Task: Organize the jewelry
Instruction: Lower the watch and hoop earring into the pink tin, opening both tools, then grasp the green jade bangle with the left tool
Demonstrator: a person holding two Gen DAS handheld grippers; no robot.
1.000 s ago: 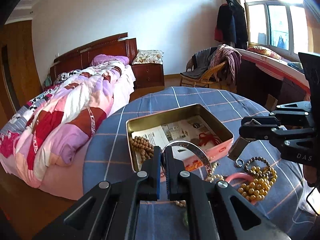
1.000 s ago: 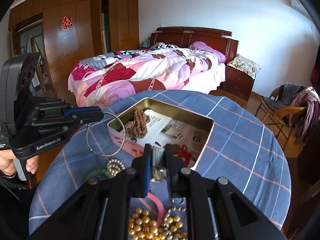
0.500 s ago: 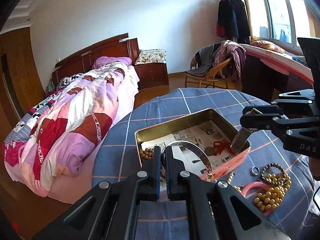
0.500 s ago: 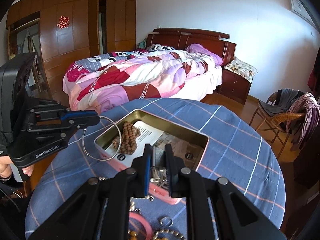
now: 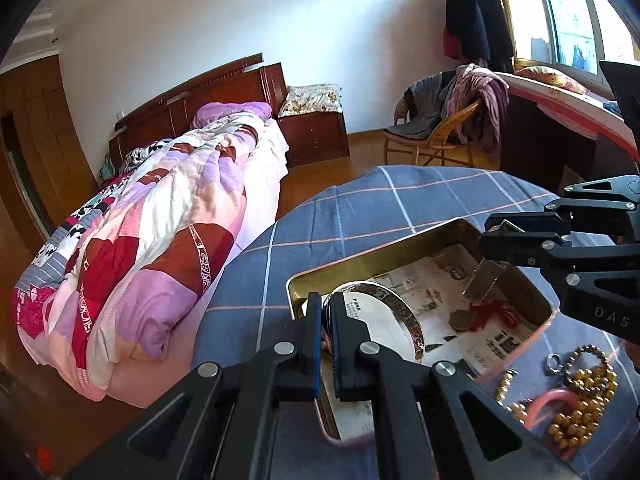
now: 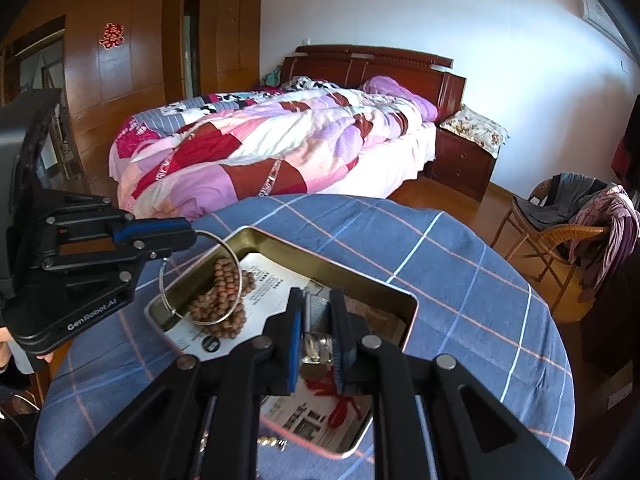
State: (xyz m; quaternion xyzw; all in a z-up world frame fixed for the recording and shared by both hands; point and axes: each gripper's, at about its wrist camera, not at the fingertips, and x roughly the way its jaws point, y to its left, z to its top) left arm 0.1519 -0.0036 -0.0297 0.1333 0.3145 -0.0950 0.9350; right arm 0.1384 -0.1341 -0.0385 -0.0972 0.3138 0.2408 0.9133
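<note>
Two handheld grippers work over one open metal tin [image 6: 280, 240] lined with printed paper, set on a round table [image 6: 460, 248] draped in a blue checked cloth. At the left, the left gripper [image 5: 326, 316] is clenched on one thin silver bangle [image 6: 202, 278], its fingers [image 6: 168, 236] pinching the ring's upper edge so that the hoop hangs upright below the tips, over the tin's left end and directly in front of one coil of brown wooden beads [image 6: 224, 300] lying inside on the paper. At center, the right gripper [image 6: 318, 336] grips one small silver metal piece [image 5: 482, 280] between its closed pads, holding it above the tin's right half; from the left wrist camera the piece dangles below the right gripper's tips, just over one red knotted cord ornament [image 5: 492, 316] resting on the paper. Farther right, outside the tin on the cloth, lie one cluster of golden beads [image 5: 580, 412], one pink bangle [image 5: 554, 402], one strand of darker metallic beads [image 5: 592, 350] and one small silver ring [image 5: 554, 360], all near one another beside the tin's pink outer wall. One bed [image 6: 280, 148] with a patchwork quilt stands beyond the table.
</note>
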